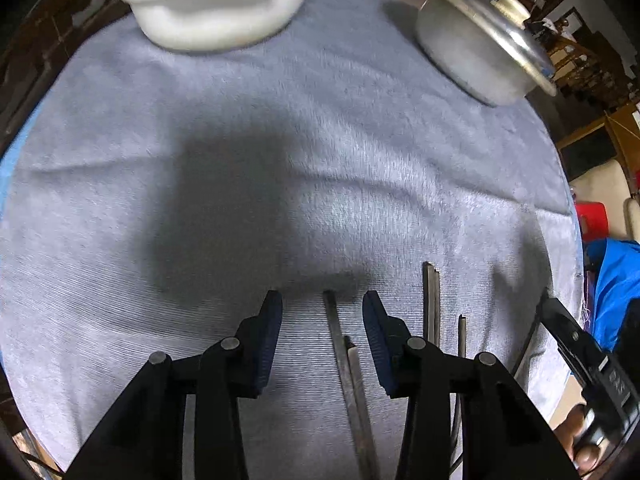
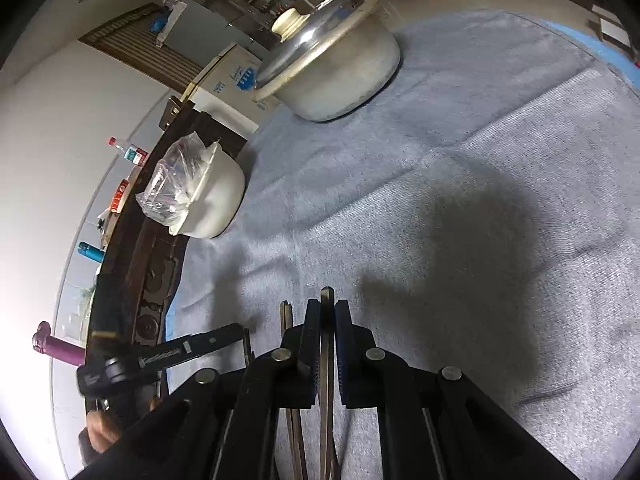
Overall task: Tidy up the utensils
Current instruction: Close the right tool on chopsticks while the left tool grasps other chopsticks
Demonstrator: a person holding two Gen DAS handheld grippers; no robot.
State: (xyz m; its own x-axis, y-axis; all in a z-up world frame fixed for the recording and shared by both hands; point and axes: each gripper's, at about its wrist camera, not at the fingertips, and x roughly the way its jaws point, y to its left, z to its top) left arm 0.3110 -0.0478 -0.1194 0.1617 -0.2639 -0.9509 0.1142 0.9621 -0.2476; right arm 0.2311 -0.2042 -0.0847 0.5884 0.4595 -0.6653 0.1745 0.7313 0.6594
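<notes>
Several dark chopsticks lie on a grey-blue cloth [image 1: 280,160]. In the left wrist view one pair of chopsticks [image 1: 344,360] lies between the fingers of my open left gripper [image 1: 322,312], untouched; another pair [image 1: 431,304] and a single stick [image 1: 462,336] lie to its right. In the right wrist view my right gripper [image 2: 327,316] is shut on a chopstick pair [image 2: 327,300] whose tips stick out past the pads. Another chopstick [image 2: 286,316] lies just left of it. The other gripper [image 2: 176,354] shows at the left.
A white bowl [image 1: 216,12] with a plastic bag stands at the far left of the cloth; it also shows in the right wrist view [image 2: 216,200]. A lidded metal pot [image 1: 476,48] stands far right. The right gripper [image 1: 576,344] shows at the cloth's right edge.
</notes>
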